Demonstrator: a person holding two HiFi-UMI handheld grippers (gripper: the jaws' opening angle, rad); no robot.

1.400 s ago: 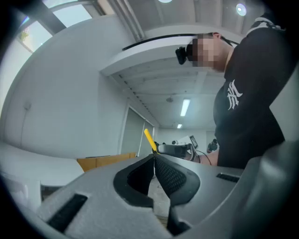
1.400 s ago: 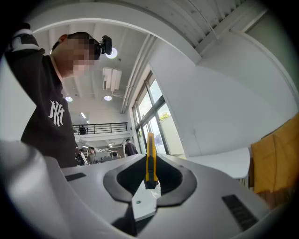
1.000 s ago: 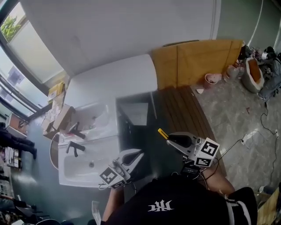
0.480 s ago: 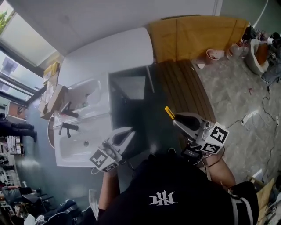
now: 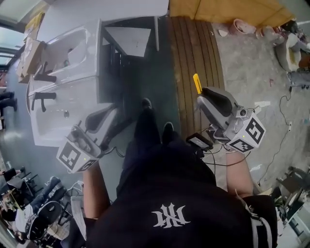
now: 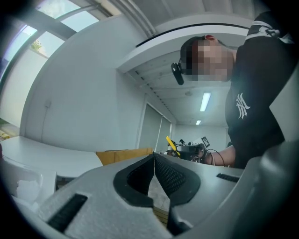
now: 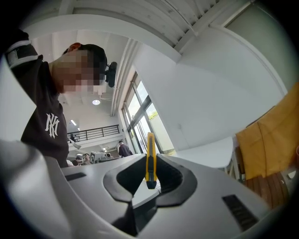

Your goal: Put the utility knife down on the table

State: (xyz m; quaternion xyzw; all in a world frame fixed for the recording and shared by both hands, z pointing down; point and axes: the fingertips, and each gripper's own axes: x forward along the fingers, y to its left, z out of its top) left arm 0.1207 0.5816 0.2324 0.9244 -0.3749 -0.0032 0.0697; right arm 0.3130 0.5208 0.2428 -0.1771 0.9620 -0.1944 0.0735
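A yellow utility knife (image 5: 197, 83) sticks out from my right gripper (image 5: 203, 94), which is shut on it at the right of the head view. In the right gripper view the knife (image 7: 150, 158) stands upright between the jaws, black tip down. My left gripper (image 5: 111, 114) is at the left over the grey floor, jaws shut with nothing between them (image 6: 154, 158). The left gripper view shows the knife (image 6: 172, 145) far off in the other gripper. A white table (image 5: 111, 9) lies at the top edge, well away from both grippers; it also shows as the table (image 7: 205, 151).
White sink units (image 5: 68, 82) with black taps stand at the left. A dark frame with a white panel (image 5: 130, 39) is ahead of my feet (image 5: 145, 104). A slatted wooden platform (image 5: 191, 48) runs under the right gripper. Clutter and cables lie on the floor (image 5: 271, 72).
The head view has tipped down toward the body and floor. Both grippers have spread further apart. The right gripper has kept the knife throughout.
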